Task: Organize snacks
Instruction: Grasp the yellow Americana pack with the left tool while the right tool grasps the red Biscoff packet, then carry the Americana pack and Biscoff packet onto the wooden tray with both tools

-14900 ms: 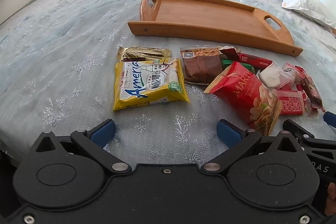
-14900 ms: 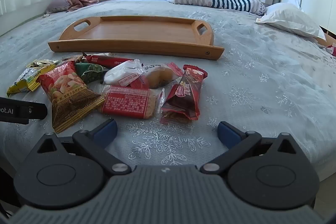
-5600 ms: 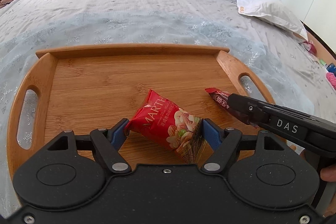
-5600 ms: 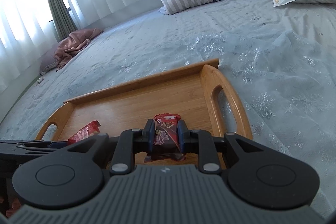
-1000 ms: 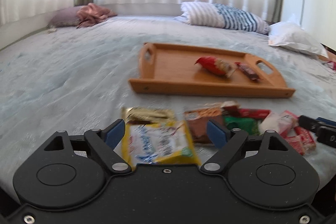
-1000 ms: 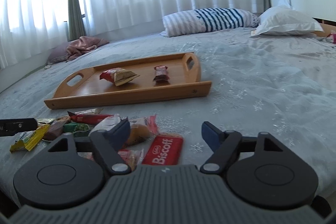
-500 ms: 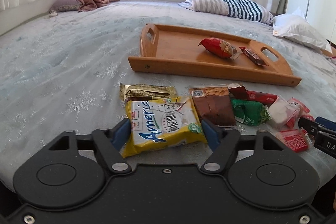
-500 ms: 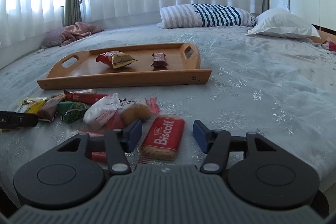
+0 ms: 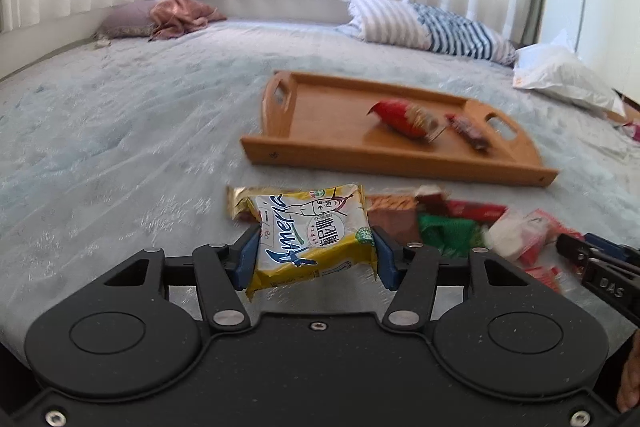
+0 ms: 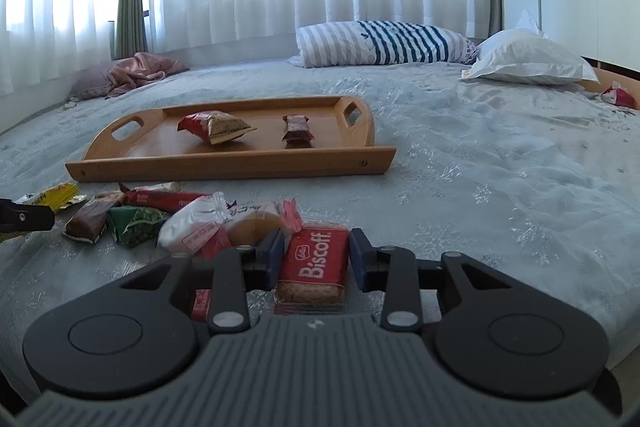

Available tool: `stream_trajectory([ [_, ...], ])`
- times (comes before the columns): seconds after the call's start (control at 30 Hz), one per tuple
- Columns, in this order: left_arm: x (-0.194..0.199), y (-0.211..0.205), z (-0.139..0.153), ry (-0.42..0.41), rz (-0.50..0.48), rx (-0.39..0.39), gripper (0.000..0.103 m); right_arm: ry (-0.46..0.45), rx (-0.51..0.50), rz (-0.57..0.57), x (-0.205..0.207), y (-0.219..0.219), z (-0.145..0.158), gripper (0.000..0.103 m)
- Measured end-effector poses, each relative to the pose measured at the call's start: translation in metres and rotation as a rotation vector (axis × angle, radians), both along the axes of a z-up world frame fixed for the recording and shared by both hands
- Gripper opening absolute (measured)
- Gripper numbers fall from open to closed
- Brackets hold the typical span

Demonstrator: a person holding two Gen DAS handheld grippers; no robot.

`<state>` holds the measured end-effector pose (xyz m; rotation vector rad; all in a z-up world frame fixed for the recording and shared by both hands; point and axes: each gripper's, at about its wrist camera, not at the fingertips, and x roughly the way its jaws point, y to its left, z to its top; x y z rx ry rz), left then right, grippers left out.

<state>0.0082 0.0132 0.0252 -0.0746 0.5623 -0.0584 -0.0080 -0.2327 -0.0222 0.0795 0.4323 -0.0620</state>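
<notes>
Both our grippers have just been closing, each with a packet between its pads. Since half a second ago the yellow packet (image 9: 311, 233) has tipped up at its far end, where before it lay flat on the bed (image 9: 120, 131). Our left gripper (image 9: 313, 259) now clenches it by its two long sides; it is a plump yellow pillow pack with a white panel, blue lettering and a small cartoon face, and its near edge sags below the pads. Our right gripper (image 10: 314, 259) grips the Biscoff pack (image 10: 314, 265), a red-labelled clear wrapper with a brown biscuit showing at the near end. That pack lies just right of the loose snack pile (image 10: 168, 217). Beyond the pile sits the tray (image 10: 224, 163), holding a red bag (image 10: 214, 127) and a dark red bar (image 10: 298, 129), well apart from each other.
</notes>
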Motion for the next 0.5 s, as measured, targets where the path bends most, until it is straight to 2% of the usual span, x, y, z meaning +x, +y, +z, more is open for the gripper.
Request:
stream_trajectory([
  [0.17,-0.002,-0.009,0.011,-0.04,-0.033,0.024,0.055,-0.012,0.005,-0.015,0.004,-0.005,0.007,0.037],
  [0.5,0.001,-0.013,0.018,-0.044,-0.05,0.024,0.055,-0.033,0.0,-0.014,0.004,-0.008,0.014,0.037],
])
